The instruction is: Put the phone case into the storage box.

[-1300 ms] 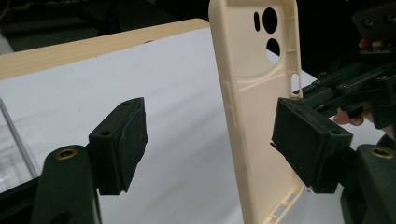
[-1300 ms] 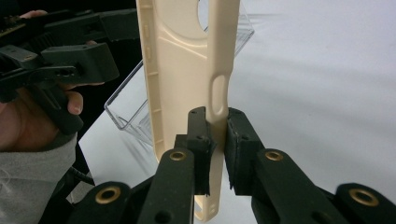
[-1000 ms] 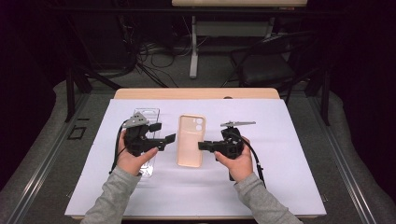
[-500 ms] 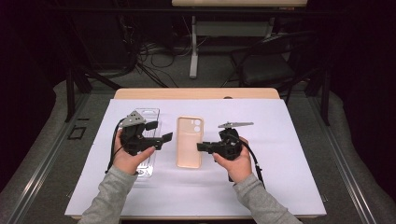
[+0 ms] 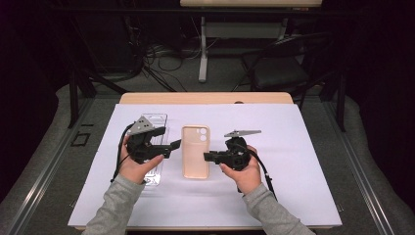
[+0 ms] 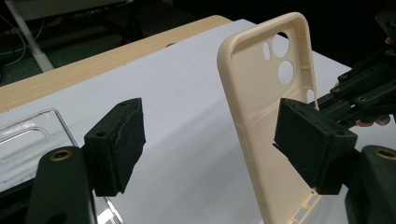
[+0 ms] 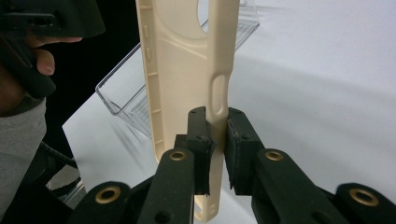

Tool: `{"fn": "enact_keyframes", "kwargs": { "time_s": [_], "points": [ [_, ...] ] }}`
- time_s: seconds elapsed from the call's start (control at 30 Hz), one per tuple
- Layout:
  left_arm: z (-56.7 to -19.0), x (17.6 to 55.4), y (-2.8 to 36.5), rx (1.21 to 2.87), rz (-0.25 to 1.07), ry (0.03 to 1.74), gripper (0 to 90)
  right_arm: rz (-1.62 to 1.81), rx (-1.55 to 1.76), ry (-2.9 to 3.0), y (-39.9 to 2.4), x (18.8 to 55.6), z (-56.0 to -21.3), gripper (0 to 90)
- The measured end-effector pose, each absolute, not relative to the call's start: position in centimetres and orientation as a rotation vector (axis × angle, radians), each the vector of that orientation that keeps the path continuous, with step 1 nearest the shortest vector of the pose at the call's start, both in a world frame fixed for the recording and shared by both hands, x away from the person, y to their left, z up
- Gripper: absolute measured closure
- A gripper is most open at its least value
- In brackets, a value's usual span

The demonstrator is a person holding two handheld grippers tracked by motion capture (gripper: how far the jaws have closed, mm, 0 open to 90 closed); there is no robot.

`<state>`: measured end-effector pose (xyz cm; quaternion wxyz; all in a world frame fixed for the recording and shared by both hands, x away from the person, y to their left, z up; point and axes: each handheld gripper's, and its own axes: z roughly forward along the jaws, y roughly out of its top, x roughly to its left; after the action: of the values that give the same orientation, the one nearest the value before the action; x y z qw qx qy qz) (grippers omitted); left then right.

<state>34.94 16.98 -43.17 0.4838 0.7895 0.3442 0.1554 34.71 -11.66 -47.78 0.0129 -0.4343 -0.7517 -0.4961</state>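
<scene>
A beige phone case [image 5: 195,152] lies in the middle of the white sheet, its camera holes at the far end. My right gripper [image 5: 208,156] is shut on its right side wall; in the right gripper view the pads [image 7: 218,140] pinch that thin wall of the beige phone case [image 7: 177,60], just below a side slot. My left gripper [image 5: 173,145] hovers open at the case's left edge. In the left gripper view the beige phone case [image 6: 261,107] stands tilted between the wide jaws [image 6: 215,144], one pad close to it and the other well apart.
A clear phone case [image 5: 154,120] lies on the sheet under the left hand; the clear phone case [image 6: 28,135] also sits at the left gripper view's left. The white sheet [image 5: 303,147] covers a wooden table [image 5: 205,98]. Chairs and cables stand beyond the far edge.
</scene>
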Motion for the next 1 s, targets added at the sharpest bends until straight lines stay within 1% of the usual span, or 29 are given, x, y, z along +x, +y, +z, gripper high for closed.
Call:
{"fn": "enact_keyframes", "kwargs": {
  "time_s": [0.7, 1.0],
  "points": [
    [-43.1, 34.6, 16.2, 1.988, 0.433, 0.801, 28.5, -1.509, -1.321, -2.405, -10.6, 34.2, -48.3, 81.4],
    [-42.9, 34.4, 16.4, 1.972, 0.452, 0.8, 31.5, -1.501, -1.313, -2.413, -10.4, 34.1, -48.4, 81.4]
  ]
}}
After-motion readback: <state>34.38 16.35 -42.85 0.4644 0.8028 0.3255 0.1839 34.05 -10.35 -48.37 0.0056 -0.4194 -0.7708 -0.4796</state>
